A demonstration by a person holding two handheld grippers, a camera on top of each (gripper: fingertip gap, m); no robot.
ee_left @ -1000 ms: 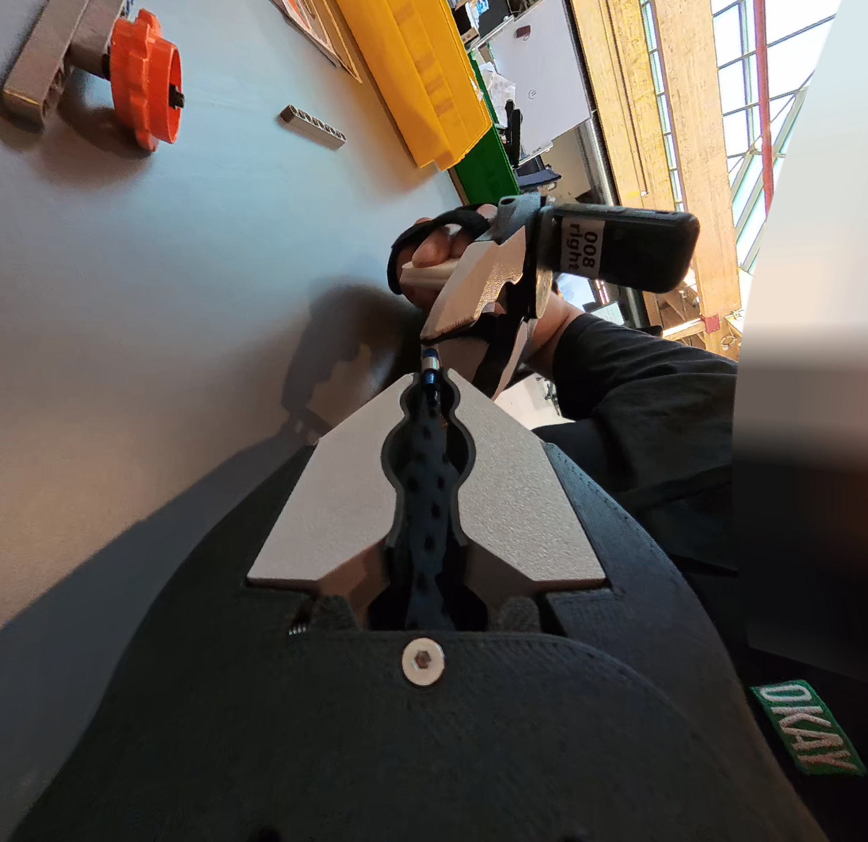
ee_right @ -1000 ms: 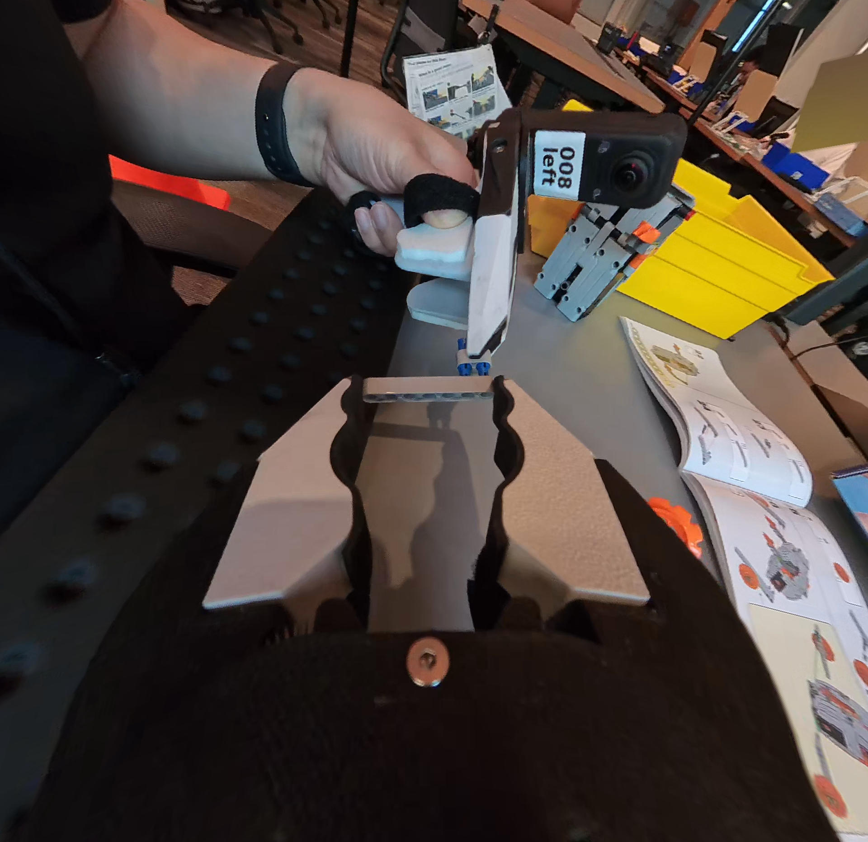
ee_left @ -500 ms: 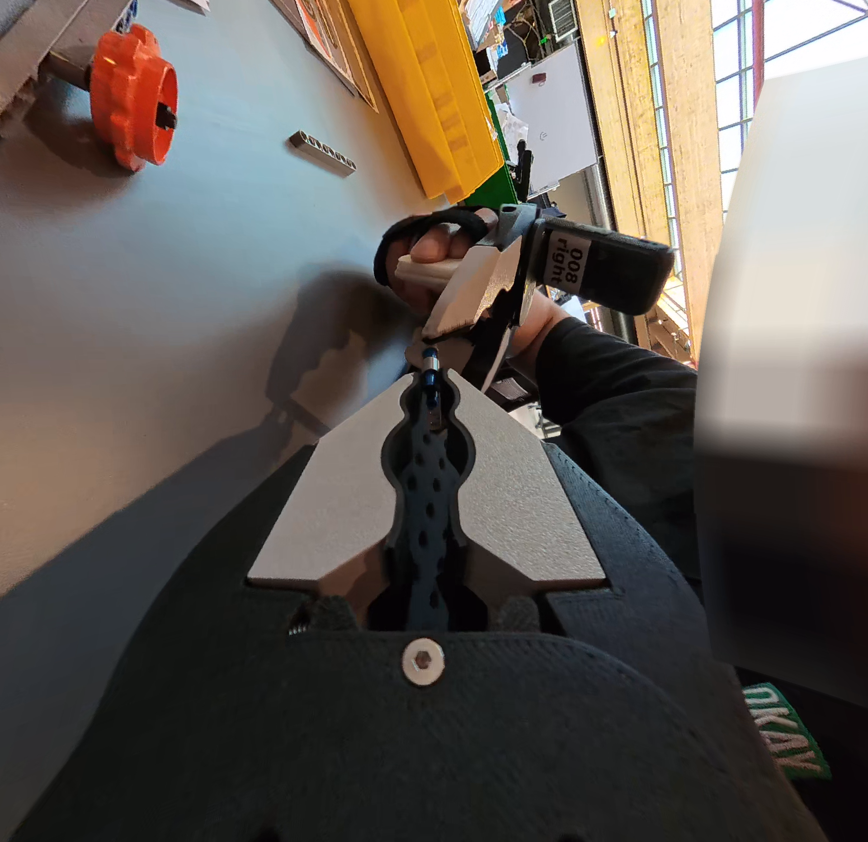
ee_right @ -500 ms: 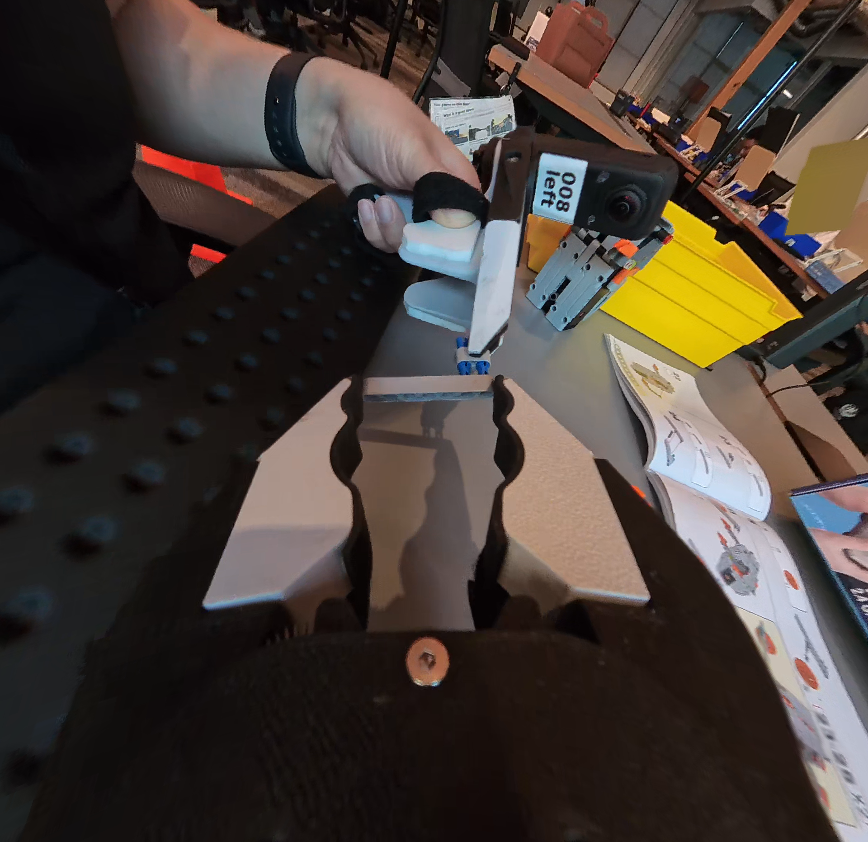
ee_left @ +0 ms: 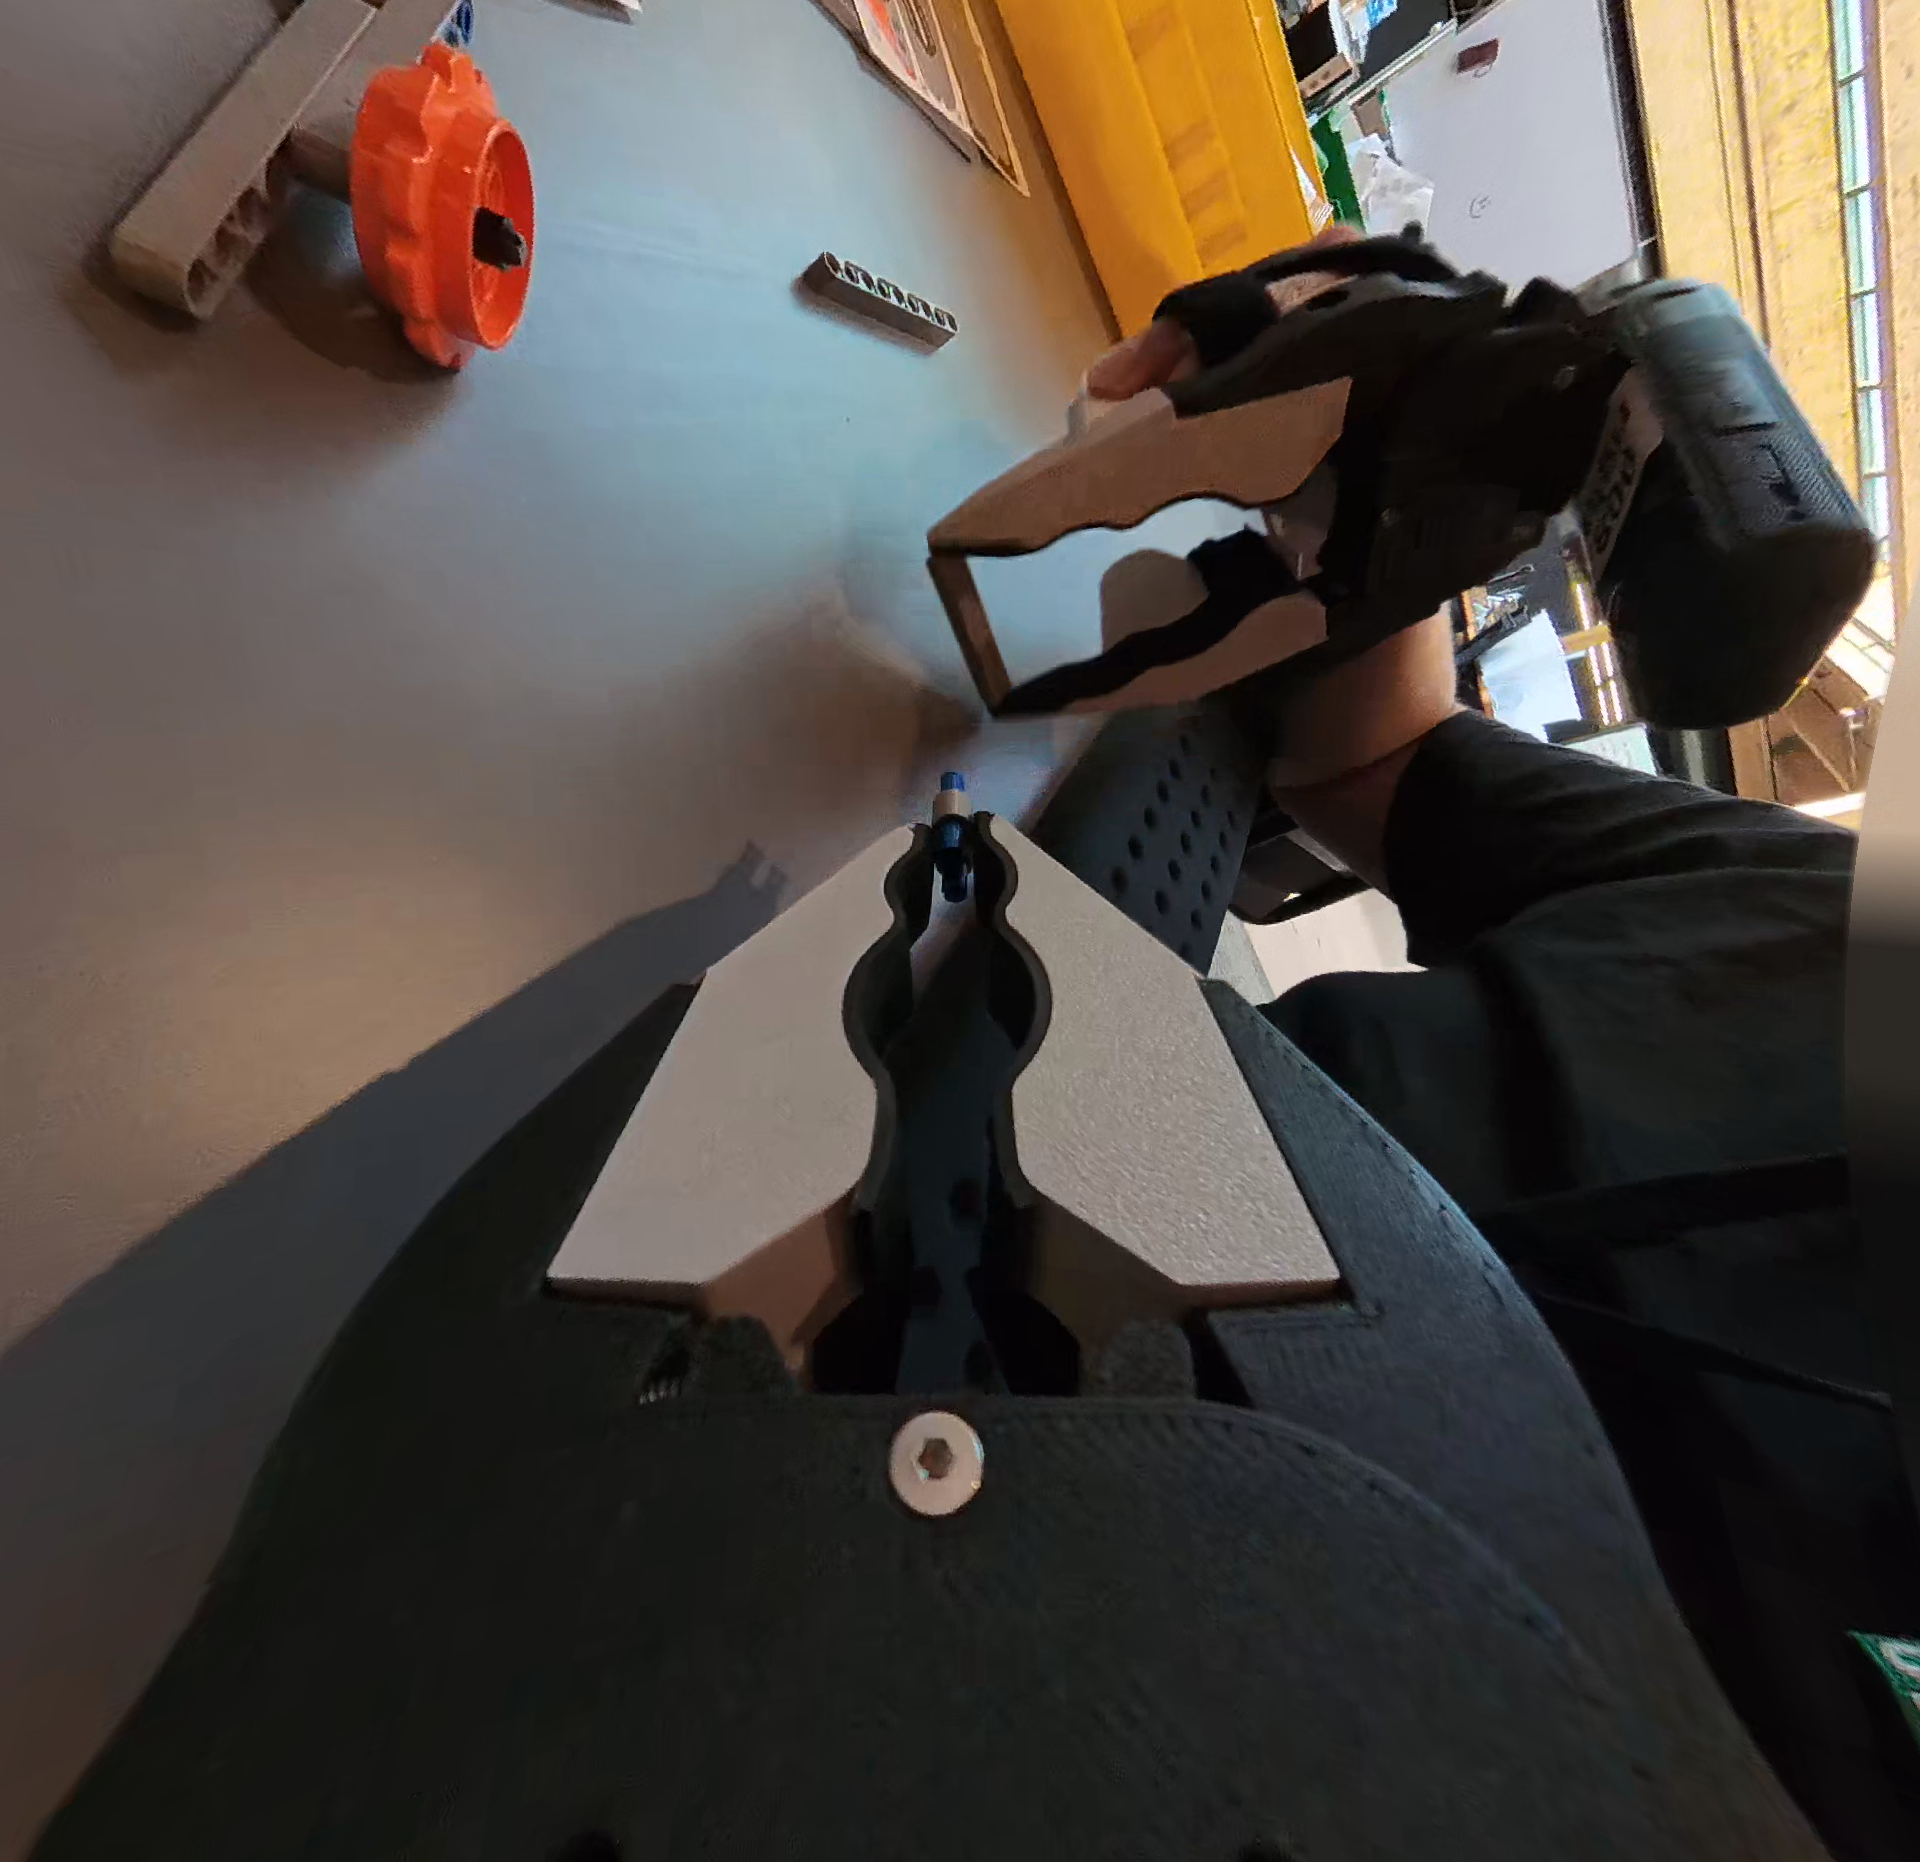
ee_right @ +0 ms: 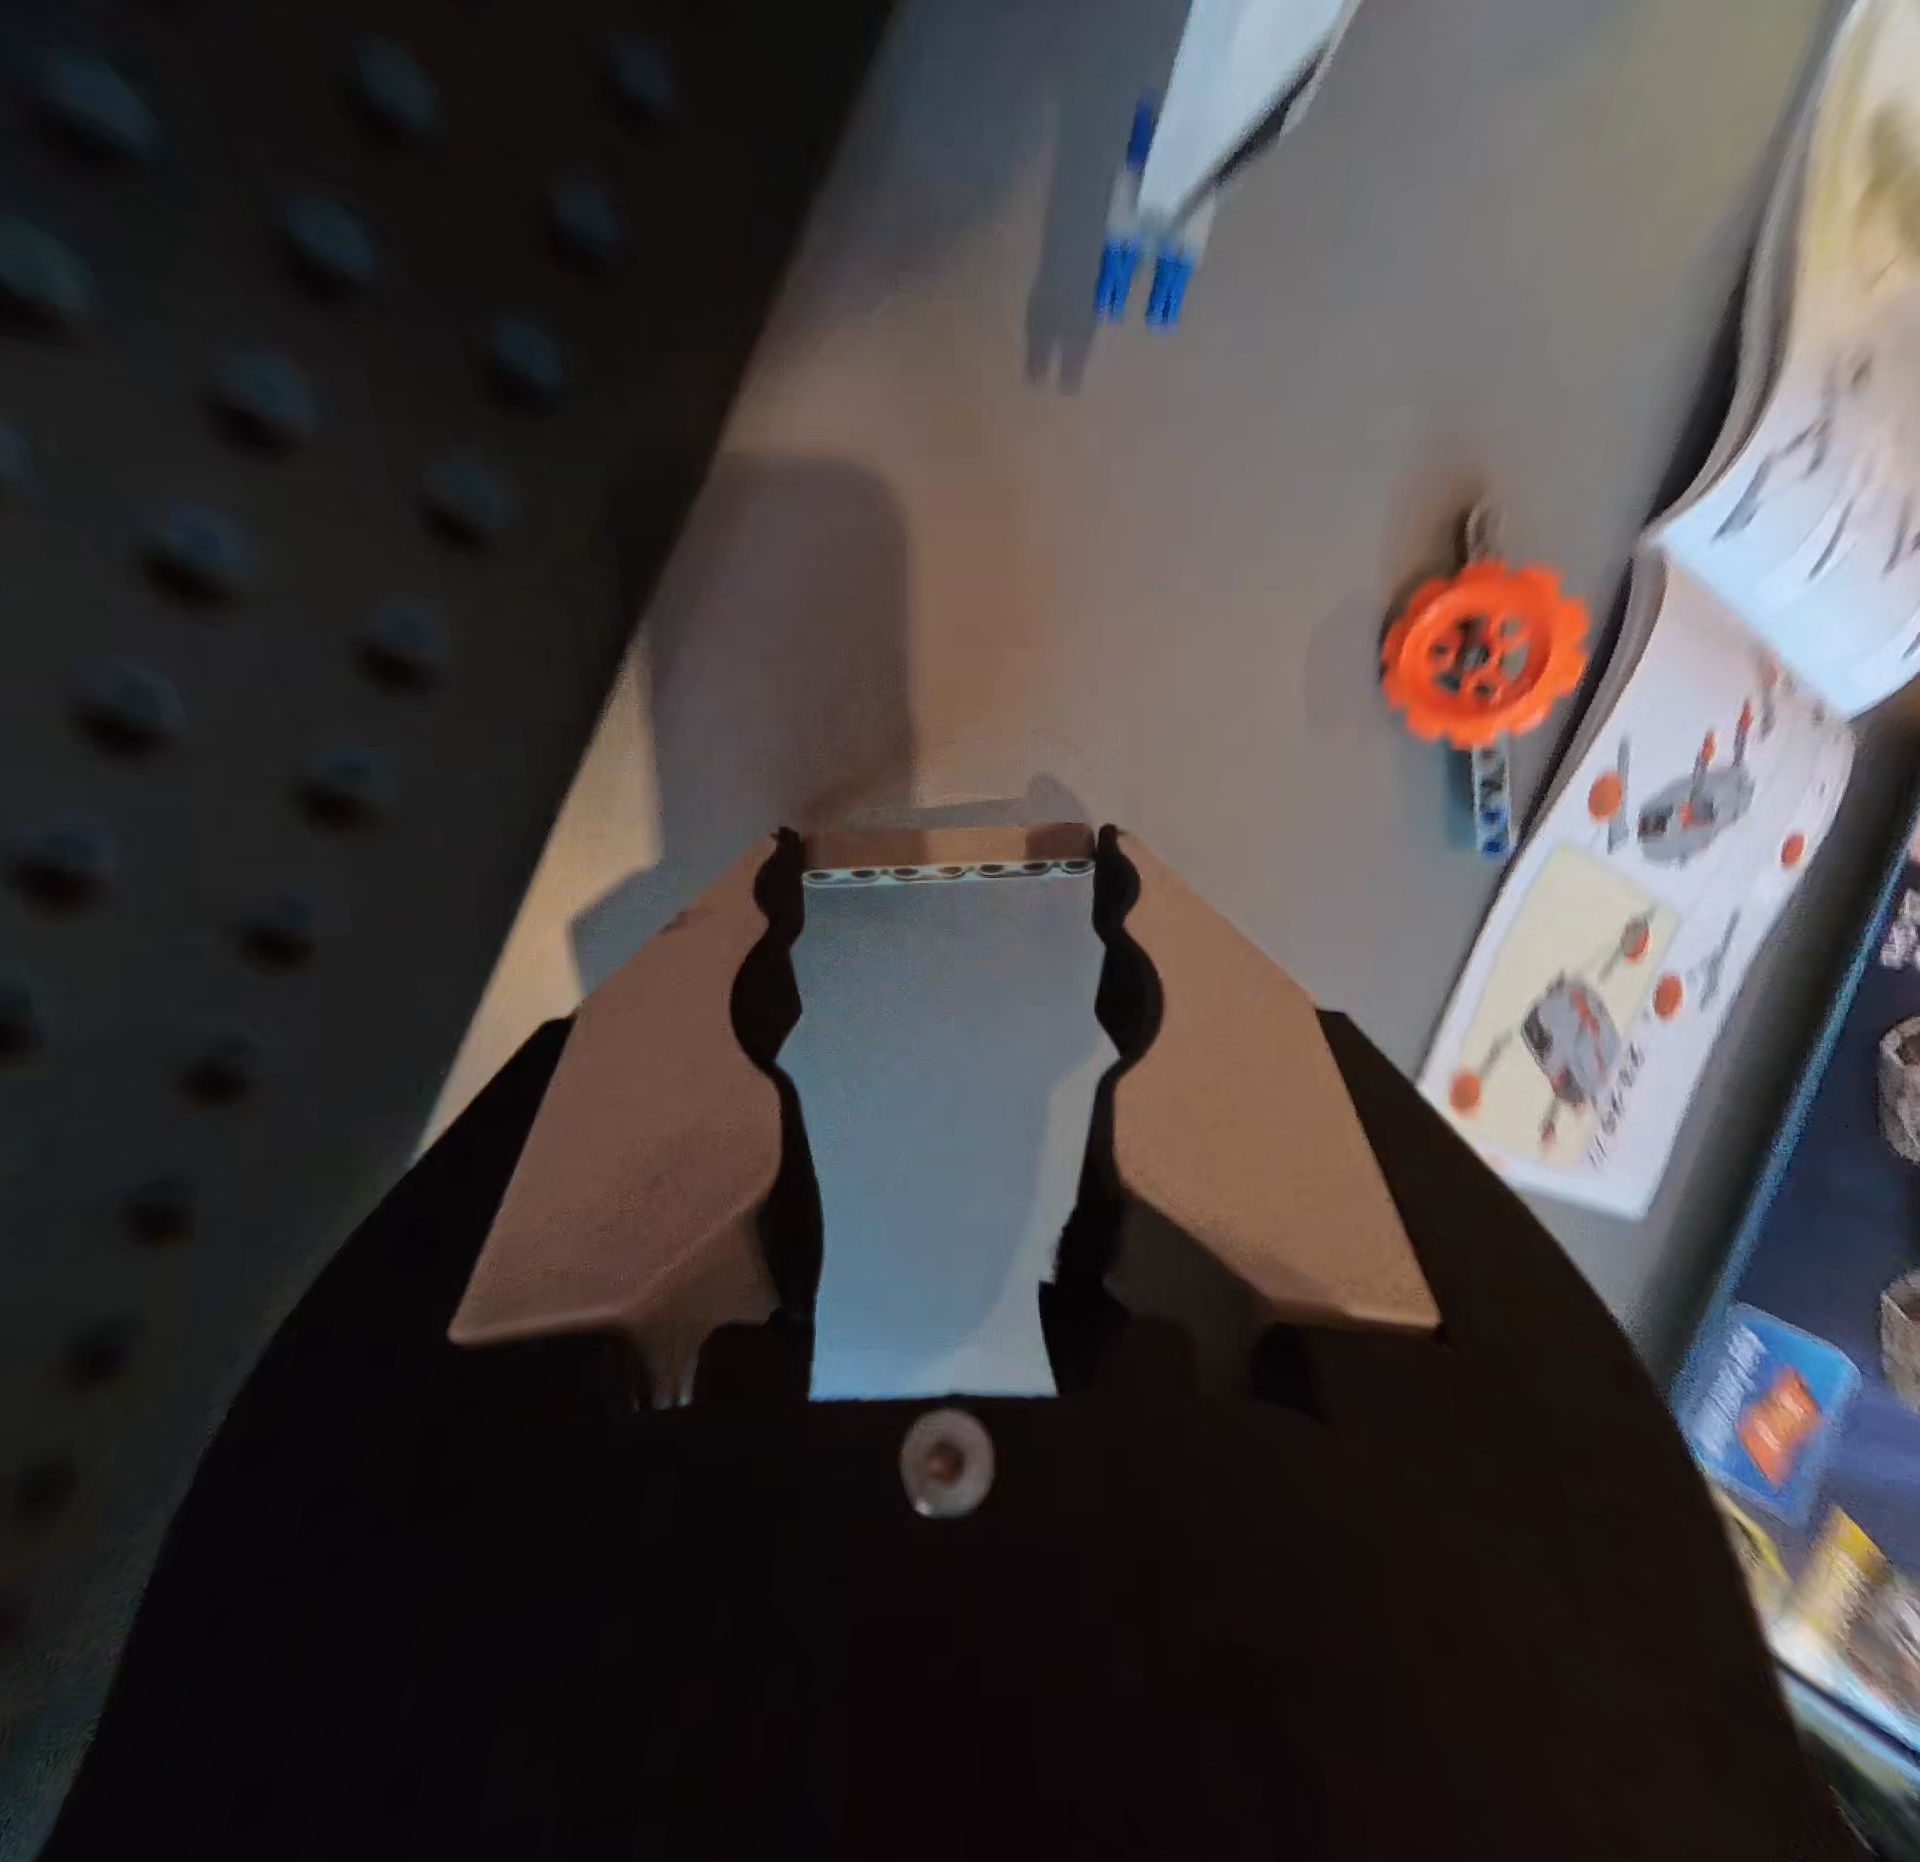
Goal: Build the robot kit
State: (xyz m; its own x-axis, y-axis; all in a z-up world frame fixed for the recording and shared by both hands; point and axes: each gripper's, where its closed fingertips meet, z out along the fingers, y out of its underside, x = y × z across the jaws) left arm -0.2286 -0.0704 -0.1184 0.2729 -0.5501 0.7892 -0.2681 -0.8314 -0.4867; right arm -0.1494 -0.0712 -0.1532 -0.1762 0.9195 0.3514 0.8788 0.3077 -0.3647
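The left gripper (ee_left: 951, 846) has its fingers pressed together on a small part with blue pins (ee_left: 949, 820), whose tan and blue tip sticks out past the fingertips above the grey table (ee_left: 436, 607). The right gripper (ee_right: 948, 856) is clamped across the ends of a grey beam (ee_right: 948, 870) with a row of holes, its fingers set as wide as the beam is long; it hangs above the table, and that view is blurred. From the left wrist view the right gripper (ee_left: 961, 623) shows just beyond the pin, held in a hand (ee_left: 1340, 763) with a dark sleeve, the beam (ee_left: 966, 628) spanning its tips. Under that hand runs a dark perforated surface (ee_left: 1153, 825) (it fills the left side of the right wrist view too). In the right view the blue pins (ee_right: 1138, 274) appear farther off at the tip of the other gripper, apart from the beam. Farther out on the table lies a second grey beam (ee_left: 881, 300), and well to its left an orange gear (ee_left: 442, 202) on an axle beside a pale grey piece (ee_left: 249, 160). An open booklet (ee_right: 1621, 908) lies past the gear. A yellow bin (ee_left: 1153, 98) stands at the far edge.
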